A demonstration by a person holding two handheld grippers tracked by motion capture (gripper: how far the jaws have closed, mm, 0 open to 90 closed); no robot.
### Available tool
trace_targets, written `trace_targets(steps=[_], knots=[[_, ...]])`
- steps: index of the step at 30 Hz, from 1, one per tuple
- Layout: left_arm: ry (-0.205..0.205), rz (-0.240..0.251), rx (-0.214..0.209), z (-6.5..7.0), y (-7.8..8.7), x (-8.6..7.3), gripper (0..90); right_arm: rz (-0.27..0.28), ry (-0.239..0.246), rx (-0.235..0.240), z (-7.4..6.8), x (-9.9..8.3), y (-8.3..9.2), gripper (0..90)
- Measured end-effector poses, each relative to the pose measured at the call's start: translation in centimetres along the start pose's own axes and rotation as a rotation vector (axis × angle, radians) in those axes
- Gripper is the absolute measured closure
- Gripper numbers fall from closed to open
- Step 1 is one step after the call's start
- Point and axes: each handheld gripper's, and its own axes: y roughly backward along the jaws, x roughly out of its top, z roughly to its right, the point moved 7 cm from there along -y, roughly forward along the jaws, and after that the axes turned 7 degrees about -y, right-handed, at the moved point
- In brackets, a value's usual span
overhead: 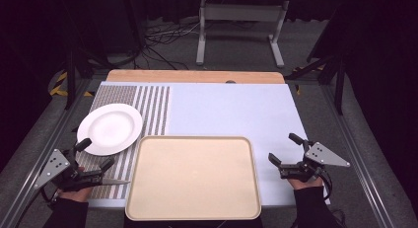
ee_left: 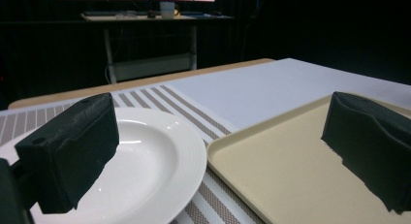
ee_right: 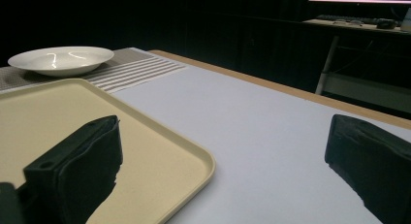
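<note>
Table (overhead: 231, 109) under pale sheet, striped mat (overhead: 148, 104) at far left. Beige tray (overhead: 193, 177) at near edge, centred, bare. White plate (overhead: 110, 129) on mat, just beside tray's far-left corner. Left claw (overhead: 94, 154) spread, hovering by plate's near rim. Right claw (overhead: 285, 148) spread, right of tray, gripping nothing.
</note>
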Motion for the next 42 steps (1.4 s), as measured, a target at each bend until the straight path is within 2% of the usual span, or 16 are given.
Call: trace_targets(steps=[3,8,14,22,23,24,27,29,31,35,38,39,40,42], knots=[[-0.001,-0.002,-0.004,0.0,-0.1,0.0,0.6,0.001,0.000,0.002,0.0,0.0,0.0,0.7],[0.025,-0.040,-0.019,0.0,-0.1,-0.2,0.4,-0.001,0.002,0.003,0.0,0.0,0.0,0.7],[0.008,-0.039,-0.029,0.1,0.0,-0.1,0.4,0.002,0.003,0.006,0.0,0.0,0.0,0.7],[0.023,-0.035,-0.039,0.1,0.1,0.2,0.4,-0.002,0.008,0.009,0.0,-0.1,-0.1,0.7],[0.005,-0.044,-0.045,0.2,0.2,0.5,0.5,-0.006,0.007,0.008,0.0,-0.1,-0.1,0.7],[0.005,-0.044,-0.045,0.2,0.2,0.5,0.6,-0.006,0.007,0.008,0.0,-0.1,-0.1,0.7],[-0.017,-0.064,-0.082,0.5,0.1,1.2,0.6,-0.011,0.004,0.010,0.0,-0.2,-0.2,0.7],[-0.052,-0.098,-0.120,0.8,-0.2,1.9,0.7,-0.017,-0.002,0.010,0.0,-0.2,-0.2,0.6],[-0.105,-0.140,-0.133,0.9,-0.5,2.4,0.8,-0.019,-0.006,0.012,0.1,-0.3,-0.2,0.6],[-0.138,-0.233,-0.179,0.6,-1.0,3.0,1.1,-0.028,-0.011,0.021,0.1,-0.4,-0.3,0.6],[-0.180,-0.301,-0.189,0.1,-1.1,3.2,1.8,-0.036,-0.011,0.025,0.0,-0.5,-0.3,0.7],[-0.180,-0.301,-0.189,0.1,-1.1,3.2,2.2,-0.041,-0.010,0.028,0.0,-0.5,-0.3,0.7],[-0.195,-0.338,-0.200,-0.3,-1.1,3.3,2.3,-0.044,-0.010,0.029,0.0,-0.5,-0.4,0.7],[-0.197,-0.355,-0.205,-0.4,-1.1,3.2,2.2,-0.046,-0.008,0.030,0.0,-0.6,-0.4,0.7]])
